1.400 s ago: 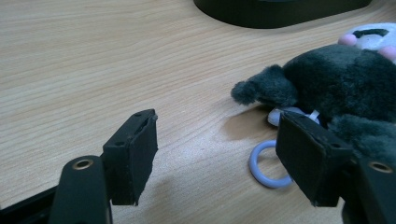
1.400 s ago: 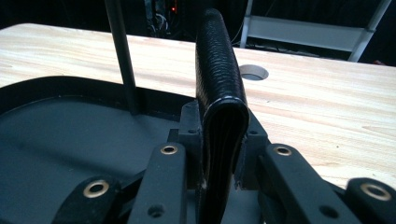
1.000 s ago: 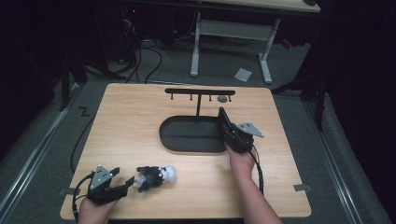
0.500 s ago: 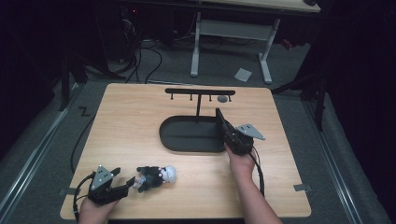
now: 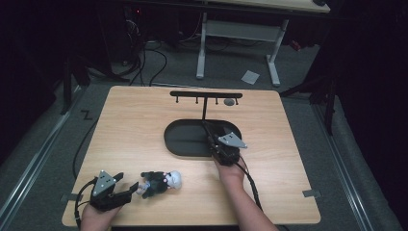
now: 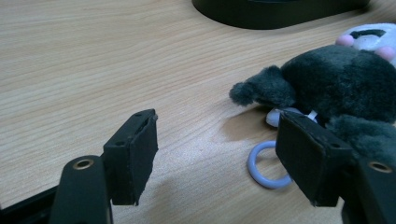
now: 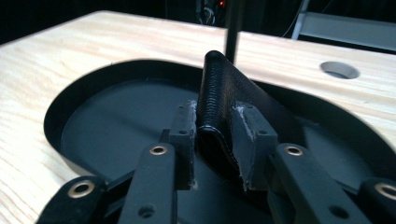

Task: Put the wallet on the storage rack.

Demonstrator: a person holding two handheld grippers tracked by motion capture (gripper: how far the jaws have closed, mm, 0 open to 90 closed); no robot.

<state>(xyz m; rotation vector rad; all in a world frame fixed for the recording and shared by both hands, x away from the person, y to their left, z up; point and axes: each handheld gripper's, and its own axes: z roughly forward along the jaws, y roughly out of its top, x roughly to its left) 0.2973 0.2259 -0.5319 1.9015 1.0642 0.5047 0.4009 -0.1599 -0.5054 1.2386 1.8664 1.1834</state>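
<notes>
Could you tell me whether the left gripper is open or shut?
Open: the left gripper has its jaws wide apart over bare table, touching neither the ring nor plush toy.

One camera overhead, one riding on each gripper

The high view looks forward and down on the whole light wooden tabletop point(image 5: 134, 125) from its near edge. The left gripper view skims low and close across the tabletop's near left corner; the right gripper view looks close into the black oval plastic tray point(image 7: 116, 121), which all three views share.
</notes>
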